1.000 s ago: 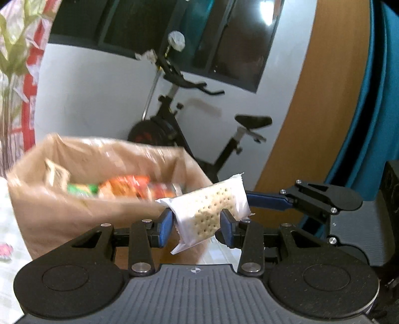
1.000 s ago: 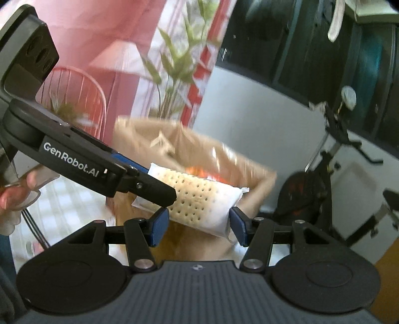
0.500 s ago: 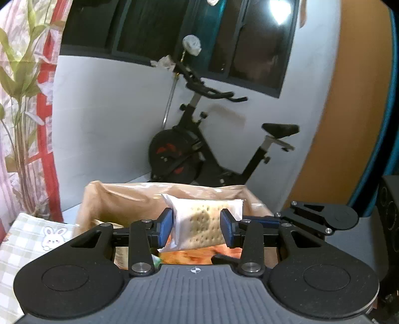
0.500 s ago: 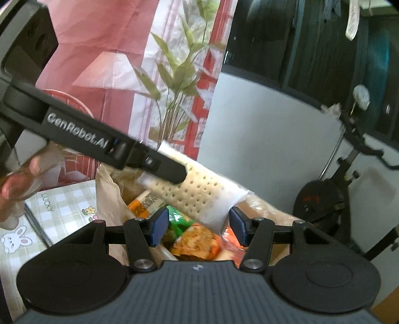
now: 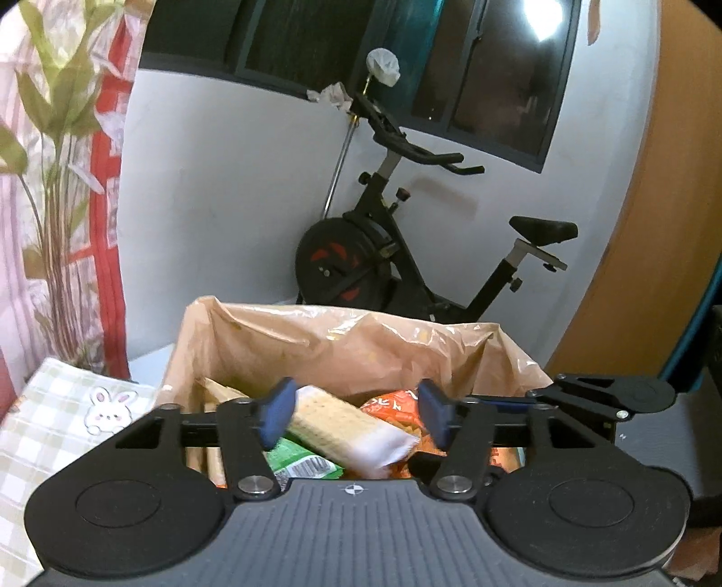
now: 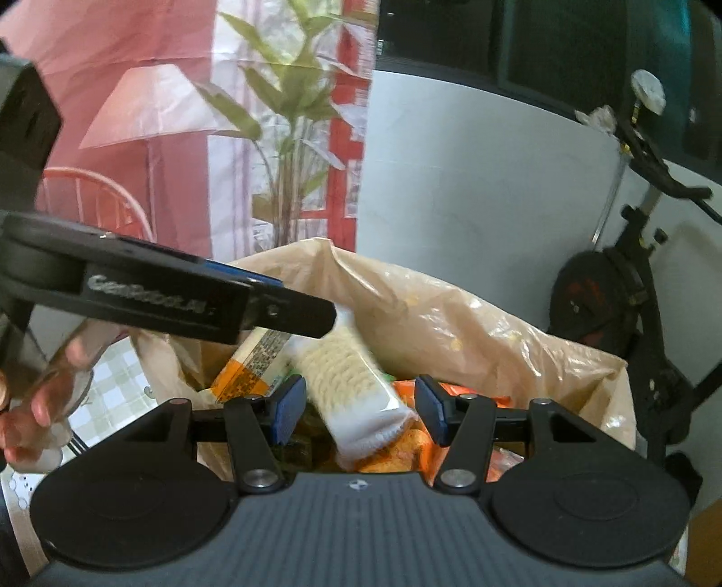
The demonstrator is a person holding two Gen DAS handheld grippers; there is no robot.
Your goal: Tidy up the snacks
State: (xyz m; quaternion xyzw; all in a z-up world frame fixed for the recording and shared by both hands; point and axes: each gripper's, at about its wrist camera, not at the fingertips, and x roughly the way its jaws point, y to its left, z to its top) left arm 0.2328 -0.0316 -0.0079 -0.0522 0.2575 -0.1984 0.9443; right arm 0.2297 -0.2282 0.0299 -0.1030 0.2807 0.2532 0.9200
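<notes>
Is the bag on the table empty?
No, the tan bag already holds several snacks, including a cracker pack and orange packets.

Pretty ordinary room back there. White wall (image 5: 225, 216) runs across the back, with a row of dark windows (image 5: 492, 76) above it, and a bright light (image 5: 543, 18) glares in one pane. A black exercise bike (image 5: 383, 262) with red bits on the flywheel is parked against that wall, something white wrapped over its handlebar end. Off to the left hangs a pink and red curtain (image 6: 149, 149) printed with a lamp and chair, plus a leafy green plant (image 6: 289, 113) in front of it. On the right there's an orange-brown wooden panel (image 5: 654, 203). Checked tablecloth (image 5: 54, 415) with a little bunny on it at bottom left.
</notes>
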